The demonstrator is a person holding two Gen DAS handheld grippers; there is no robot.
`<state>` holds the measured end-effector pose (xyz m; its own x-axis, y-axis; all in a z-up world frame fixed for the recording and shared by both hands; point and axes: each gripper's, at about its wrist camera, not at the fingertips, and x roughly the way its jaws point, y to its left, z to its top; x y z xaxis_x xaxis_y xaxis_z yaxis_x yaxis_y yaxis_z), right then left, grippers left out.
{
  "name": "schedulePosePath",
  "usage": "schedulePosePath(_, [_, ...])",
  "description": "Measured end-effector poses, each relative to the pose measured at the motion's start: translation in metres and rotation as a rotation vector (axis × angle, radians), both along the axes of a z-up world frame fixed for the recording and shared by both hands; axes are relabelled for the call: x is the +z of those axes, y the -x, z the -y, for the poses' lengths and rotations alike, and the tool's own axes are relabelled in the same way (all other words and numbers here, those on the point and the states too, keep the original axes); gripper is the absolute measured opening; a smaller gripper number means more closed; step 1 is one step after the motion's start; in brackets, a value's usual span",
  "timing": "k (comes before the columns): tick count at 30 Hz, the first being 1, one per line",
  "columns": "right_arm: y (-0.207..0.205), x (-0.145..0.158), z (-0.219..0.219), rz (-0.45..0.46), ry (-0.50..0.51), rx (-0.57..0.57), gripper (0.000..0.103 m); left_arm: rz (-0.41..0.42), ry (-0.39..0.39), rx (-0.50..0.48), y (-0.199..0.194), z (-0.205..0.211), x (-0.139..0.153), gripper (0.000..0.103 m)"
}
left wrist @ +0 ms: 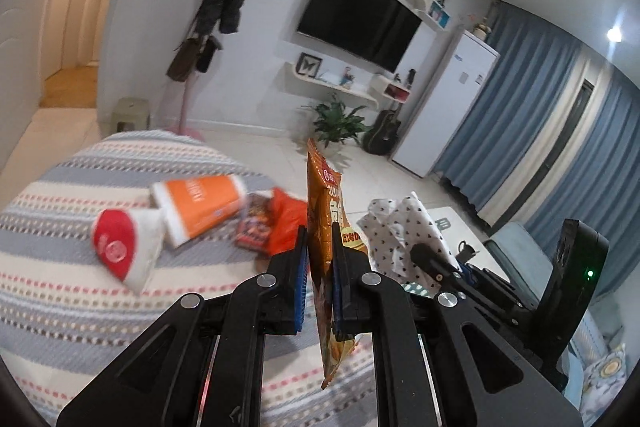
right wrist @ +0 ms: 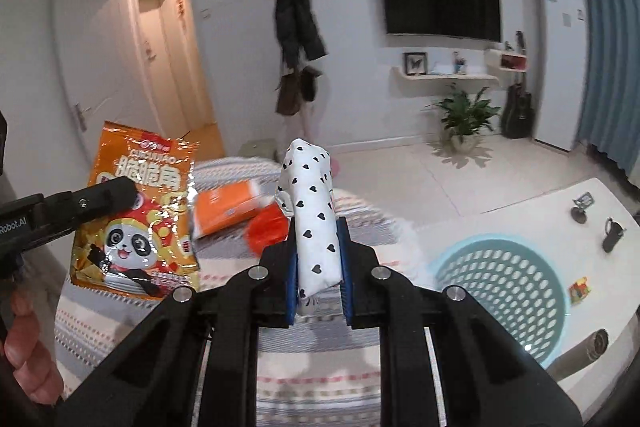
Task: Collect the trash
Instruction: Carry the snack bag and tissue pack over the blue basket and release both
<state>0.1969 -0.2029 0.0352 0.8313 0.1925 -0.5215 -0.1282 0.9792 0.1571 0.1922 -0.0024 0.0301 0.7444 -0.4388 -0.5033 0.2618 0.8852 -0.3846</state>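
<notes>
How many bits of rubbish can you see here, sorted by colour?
Orange: 3, snack bag in the left gripper, orange carton, crumpled orange bag.
White with hearts: 1, paper wrapper in the right gripper.
Red and white: 1, paper cup.
Total: 5.

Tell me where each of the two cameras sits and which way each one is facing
Left wrist: on the left gripper, looking over a striped cushion toward the TV wall; its jaws pinch an orange snack bag.
Right wrist: on the right gripper, facing the same wall; its jaws clamp a heart-print wrapper, a hand at the left edge, a blue basket lower right.
Shared: the snack bag, wrapper, cushion, TV.
</notes>
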Motion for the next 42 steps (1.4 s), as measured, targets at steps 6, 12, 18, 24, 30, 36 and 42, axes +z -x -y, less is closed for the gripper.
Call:
schedulePosePath(6, [-0.011,-0.006,0.059,-0.036,-0.067,-0.091,0.014,0.013,-0.030,-0.063,-0.021,0.046,0.004,0.008])
schedulePosePath(12, [-0.018,-0.022,0.111,-0.069,-0.101,-0.193,0.014,0.017,-0.067,-0.130,-0.041,0.097,0.001,0.008])
schedulePosePath(18, [-0.029,-0.056,0.164,-0.146,-0.135,-0.296,0.014,0.004,-0.111,-0.195,-0.066,0.151,-0.017,0.008])
schedulePosePath(24, [-0.038,-0.096,0.198,-0.246,-0.119,-0.377,0.014,-0.007,-0.170,-0.236,-0.086,0.202,-0.052,0.008])
schedulePosePath(30, [-0.042,-0.127,0.227,-0.320,-0.136,-0.427,0.015,-0.089,-0.207,-0.290,-0.102,0.239,-0.096,0.008])
schedulePosePath(36, [-0.041,-0.150,0.239,-0.370,-0.163,-0.433,0.015,-0.147,-0.233,-0.324,-0.108,0.255,-0.123,0.008])
schedulePosePath(42, [-0.042,-0.158,0.241,-0.391,-0.174,-0.429,0.016,-0.175,-0.247,-0.343,-0.111,0.264,-0.134,0.018])
